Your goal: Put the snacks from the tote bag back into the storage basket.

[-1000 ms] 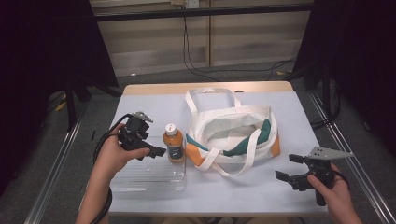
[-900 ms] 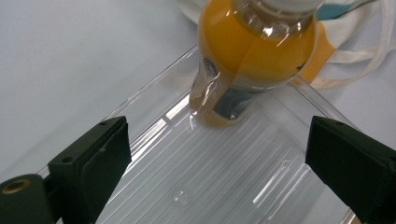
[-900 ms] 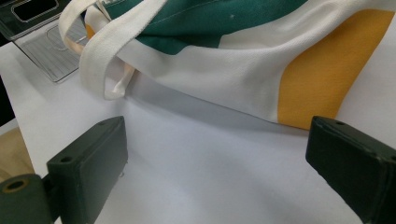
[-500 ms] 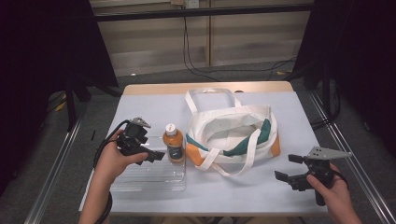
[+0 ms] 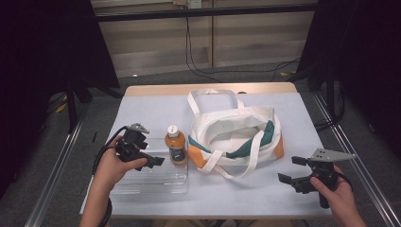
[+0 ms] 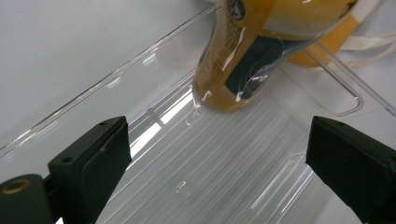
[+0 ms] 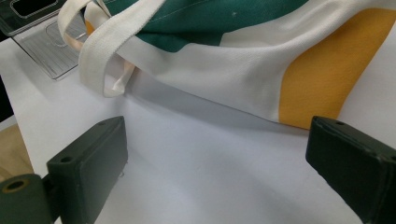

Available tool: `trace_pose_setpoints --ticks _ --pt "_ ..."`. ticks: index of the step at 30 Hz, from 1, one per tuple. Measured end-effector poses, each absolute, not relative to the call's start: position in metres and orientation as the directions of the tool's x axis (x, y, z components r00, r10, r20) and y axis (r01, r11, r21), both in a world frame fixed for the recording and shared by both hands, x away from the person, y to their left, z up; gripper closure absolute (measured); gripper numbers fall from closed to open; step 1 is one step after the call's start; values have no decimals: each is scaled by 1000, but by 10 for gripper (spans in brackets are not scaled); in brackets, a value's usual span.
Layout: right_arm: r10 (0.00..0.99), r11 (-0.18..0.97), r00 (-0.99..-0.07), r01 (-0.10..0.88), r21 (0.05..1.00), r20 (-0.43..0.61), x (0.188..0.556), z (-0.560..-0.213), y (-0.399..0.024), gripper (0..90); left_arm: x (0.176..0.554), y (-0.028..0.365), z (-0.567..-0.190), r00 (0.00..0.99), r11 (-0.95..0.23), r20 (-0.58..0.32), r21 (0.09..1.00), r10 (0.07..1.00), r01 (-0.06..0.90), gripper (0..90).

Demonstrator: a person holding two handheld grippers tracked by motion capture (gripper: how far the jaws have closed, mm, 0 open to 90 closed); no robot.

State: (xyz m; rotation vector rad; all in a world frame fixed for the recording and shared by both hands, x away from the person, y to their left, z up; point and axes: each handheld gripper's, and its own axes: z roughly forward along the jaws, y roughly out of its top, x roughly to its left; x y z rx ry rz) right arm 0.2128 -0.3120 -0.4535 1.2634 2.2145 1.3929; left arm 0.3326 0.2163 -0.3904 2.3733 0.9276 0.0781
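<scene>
A small bottle of orange drink (image 5: 176,145) with a white cap stands upright at the far right corner of a clear plastic tray (image 5: 156,182). My left gripper (image 5: 152,152) hovers over the tray just left of the bottle, open, jaws pointing at it. In the left gripper view the bottle's base (image 6: 243,70) sits ahead, beyond the open jaws, on the ribbed tray floor (image 6: 210,177). A white tote bag (image 5: 236,135) with green and orange panels lies open at the table's middle. My right gripper (image 5: 289,169) stays open on the right, facing the bag's side (image 7: 224,74).
The bag's long handles (image 5: 208,97) sprawl toward the far side, and one strap (image 7: 105,51) hangs over its near side. The tray's corner (image 7: 46,46) lies beyond that strap. White table surface (image 5: 151,111) stretches behind the tray; metal rails flank the table.
My left gripper has moved a little nearer to the person and lower over the tray, still beside the bottle. The right gripper has held still.
</scene>
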Motion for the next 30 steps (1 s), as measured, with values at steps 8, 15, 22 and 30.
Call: trace_pose_setpoints --ticks 8,15,22,30 --pt "766 176 -600 541 823 231 213 -453 -311 55 331 224 -395 751 -580 -148 545 643 605 64" --pt "760 180 -608 535 825 229 213 -452 -311 55 328 230 -396 739 -560 -149 560 657 611 63" --pt "757 179 -612 534 826 231 215 -452 -311 55 327 234 -398 731 -547 -158 565 664 618 62" --pt "758 179 -609 536 825 232 214 -452 -311 55 329 235 -399 728 -539 -162 570 666 620 59"
